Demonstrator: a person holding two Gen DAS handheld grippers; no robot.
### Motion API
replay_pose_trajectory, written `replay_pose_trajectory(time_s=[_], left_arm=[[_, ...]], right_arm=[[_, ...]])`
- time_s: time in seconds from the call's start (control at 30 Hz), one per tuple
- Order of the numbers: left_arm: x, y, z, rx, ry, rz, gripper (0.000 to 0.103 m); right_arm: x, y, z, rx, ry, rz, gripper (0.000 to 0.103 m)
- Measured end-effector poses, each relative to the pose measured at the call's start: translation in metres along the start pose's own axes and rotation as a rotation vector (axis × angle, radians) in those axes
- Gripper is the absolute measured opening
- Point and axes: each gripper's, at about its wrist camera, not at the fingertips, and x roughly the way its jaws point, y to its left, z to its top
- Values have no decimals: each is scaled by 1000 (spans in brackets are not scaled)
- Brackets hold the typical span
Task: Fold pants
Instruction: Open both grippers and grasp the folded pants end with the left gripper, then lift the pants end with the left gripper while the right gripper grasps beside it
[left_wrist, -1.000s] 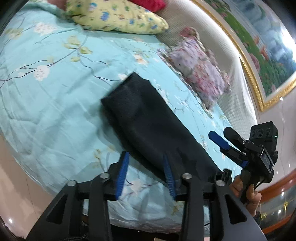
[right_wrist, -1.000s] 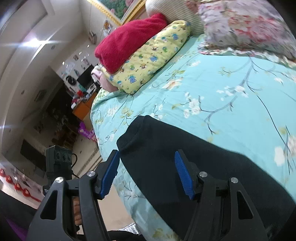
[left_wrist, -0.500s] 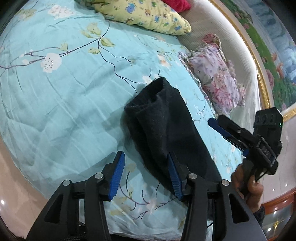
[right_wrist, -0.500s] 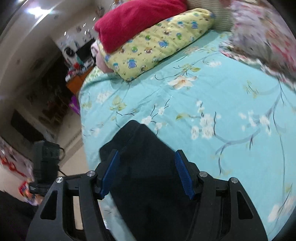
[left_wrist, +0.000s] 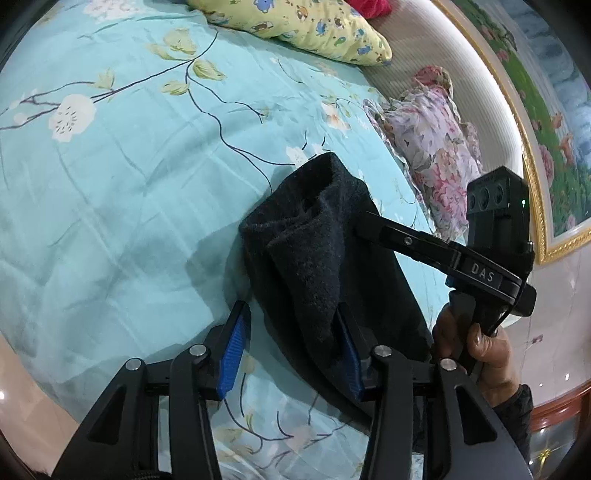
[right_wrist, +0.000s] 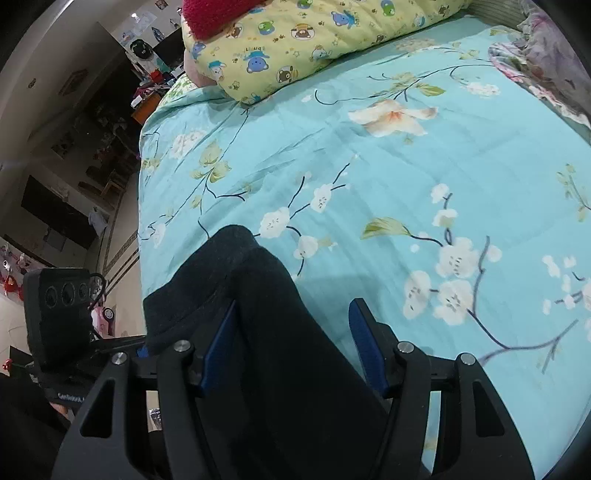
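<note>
Black pants (left_wrist: 306, 258) lie on the turquoise floral bed sheet (left_wrist: 110, 177), their far end humped up in folds. My left gripper (left_wrist: 290, 354) is closing. The pants' near edge lies against its right pad, while sheet shows by the left pad. The right gripper's upper finger (left_wrist: 402, 240) reaches into the raised fabric from the right, held by a hand (left_wrist: 476, 343). In the right wrist view my right gripper (right_wrist: 293, 347) is also closing, with the pants (right_wrist: 266, 302) between its jaws and a gap at the right pad. The left gripper's camera housing (right_wrist: 62, 306) sits at the left.
A yellow cartoon pillow (left_wrist: 306, 26) and a red blanket (right_wrist: 218, 14) lie at the head of the bed. A floral pillow (left_wrist: 432, 136) rests against the beige headboard (left_wrist: 406, 44) under a gold-framed painting (left_wrist: 535, 110). The bed edge drops to the floor at the left (right_wrist: 122, 229).
The right gripper has swung in from the right onto the pants. The pants' far end, flat before, is now bunched up. Both views have closed in on the fabric.
</note>
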Motion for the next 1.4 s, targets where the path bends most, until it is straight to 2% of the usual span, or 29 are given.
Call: replay_pose_trajectory(time_s=[0.07, 0.2, 0.23, 0.27, 0.37, 0.63, 0.77, 1.0, 1.17, 1.4], left_arm=[[1, -1, 1, 8, -2, 7, 43], [2, -2, 1, 18, -11, 20, 39], [3, -3, 1, 23, -17, 26, 35], [3, -3, 1, 27, -17, 29, 33], [5, -2, 1, 29, -17, 31, 29], [3, -6, 1, 39, -20, 16, 17], [-4, -18, 0, 74, -36, 15, 15], [-26, -44, -3, 142, -79, -22, 14], [-46, -76, -10, 213, -102, -69, 14], [-64, -128, -30, 321, -101, -151, 14]], right_arm=[[3, 1, 1, -2, -2, 16, 50], [3, 7, 3, -20, -8, 3, 45], [2, 9, 3, -25, -8, -2, 45], [2, 9, 3, -29, -7, -4, 40], [1, 14, 4, -47, -4, -14, 35], [-7, 22, 0, -58, -29, -35, 29], [-17, 27, -3, -52, -57, -42, 26], [-59, 30, -18, 41, -185, 13, 24], [-94, 35, -33, 66, -279, 16, 23], [-153, 34, -72, 134, -453, 23, 23]])
